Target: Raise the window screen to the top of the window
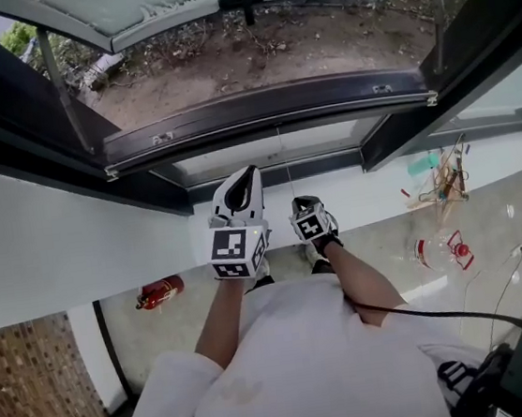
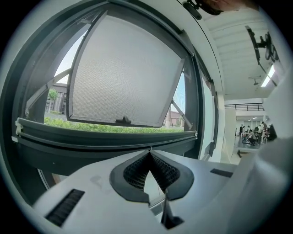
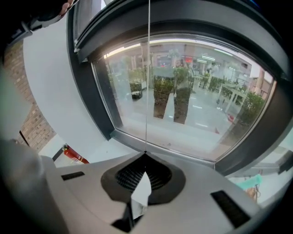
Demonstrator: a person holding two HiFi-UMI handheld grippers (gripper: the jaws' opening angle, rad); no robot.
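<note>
Right gripper [image 3: 145, 156] and left gripper [image 2: 149, 151] are both pinching shut on the thin pull cord [image 3: 147, 91] (window screen itself not discernible within the window frame [image 1: 269, 117]); risk I am judging: cord slipping through the pads under a jerky pull, screen dropping back.

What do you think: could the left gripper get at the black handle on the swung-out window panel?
Probably not without leaning out: the left gripper is indoors, and the handle sits at the far edge of the panel, though nothing blocks the way.

Red extinguisher [image 1: 161, 292], brown brick-patterned wall [image 1: 39, 400]
</note>
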